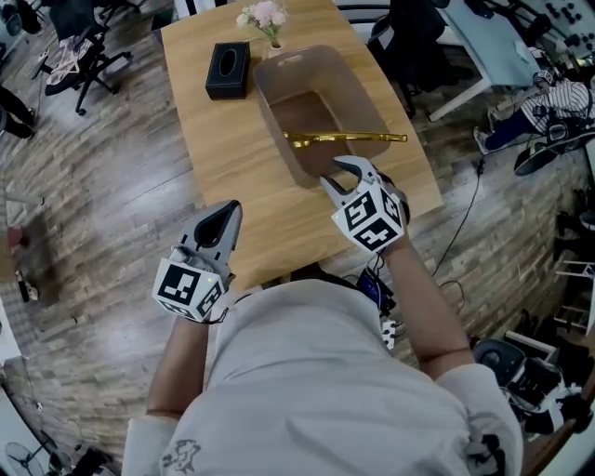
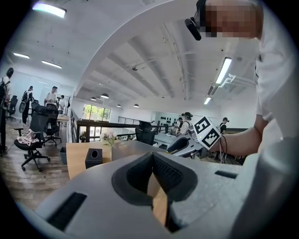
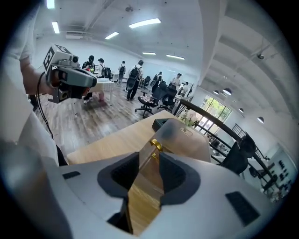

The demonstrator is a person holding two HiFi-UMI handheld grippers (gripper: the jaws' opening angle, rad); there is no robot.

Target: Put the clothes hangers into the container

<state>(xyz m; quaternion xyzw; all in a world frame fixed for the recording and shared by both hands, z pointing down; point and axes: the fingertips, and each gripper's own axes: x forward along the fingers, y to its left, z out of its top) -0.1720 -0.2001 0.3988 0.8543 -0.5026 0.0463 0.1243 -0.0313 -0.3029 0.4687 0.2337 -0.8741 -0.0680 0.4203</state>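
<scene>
A gold clothes hanger (image 1: 346, 138) lies across the near end of a translucent grey container (image 1: 279, 79) on the wooden table. Its gold hook (image 3: 155, 145) shows between the jaws in the right gripper view, beside the container's wall (image 3: 184, 137). My right gripper (image 1: 337, 175) hovers open at the container's near rim, just short of the hanger, and holds nothing. My left gripper (image 1: 223, 218) is shut and empty over the table's near edge, to the left of the container. The left gripper view shows the right gripper (image 2: 186, 144) beside the container (image 2: 133, 148).
A black tissue box (image 1: 228, 70) and a small vase of flowers (image 1: 265, 17) stand at the table's far end. Bare tabletop (image 1: 218, 149) runs left of the container. Office chairs (image 1: 79, 46), desks and cables surround the table, and several people stand far off.
</scene>
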